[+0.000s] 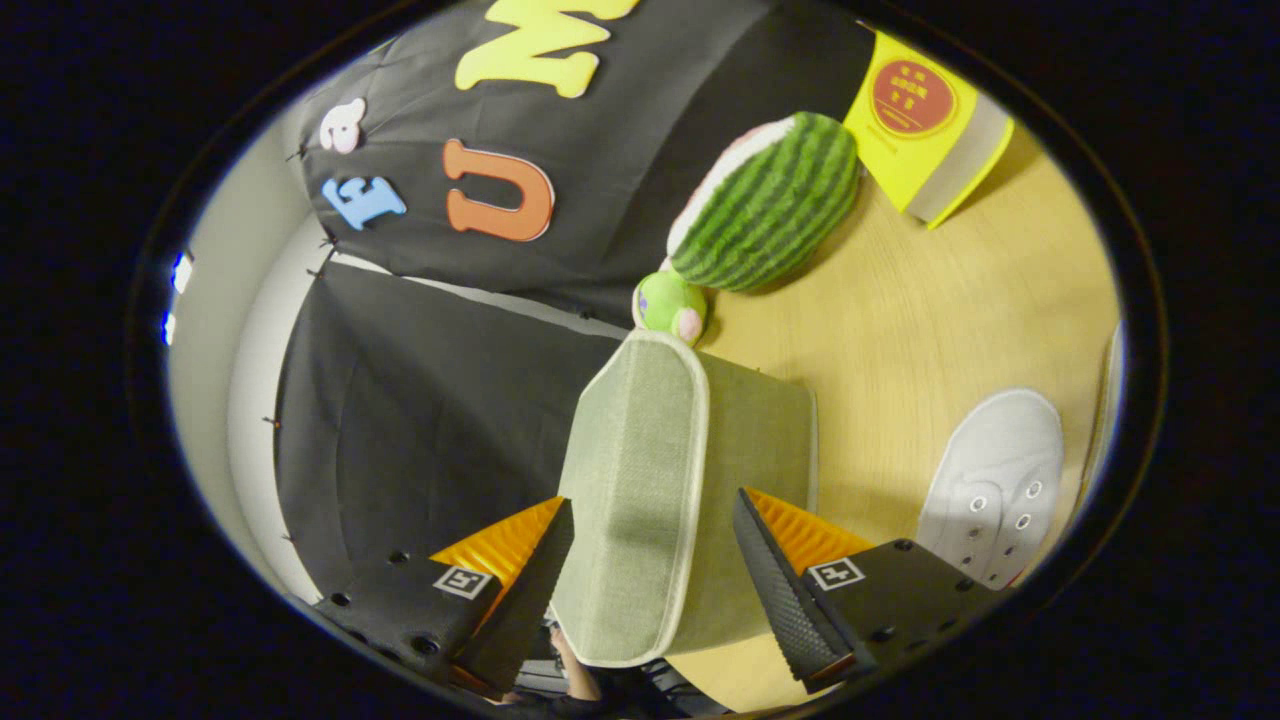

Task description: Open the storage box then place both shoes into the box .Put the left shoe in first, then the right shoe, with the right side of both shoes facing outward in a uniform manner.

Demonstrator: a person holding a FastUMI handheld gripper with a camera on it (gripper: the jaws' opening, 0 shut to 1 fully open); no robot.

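Note:
The green fabric storage box (760, 430) with pale piping stands on the wooden table (930, 320), seen with the view rolled sideways. Its lid (630, 480) lies between the fingers of my gripper (652, 515). One finger lines up with the lid's outer face and the other lies against the box's side wall. I cannot tell whether they press on it. A white canvas shoe (995, 480) with eyelets lies on the table beside the box, beyond the finger on the table side.
Behind the box sit a plush watermelon slice (775, 205) and a small green plush toy (668, 303). A yellow carton (915, 115) stands further back on the table. The black cloth wall rises behind them.

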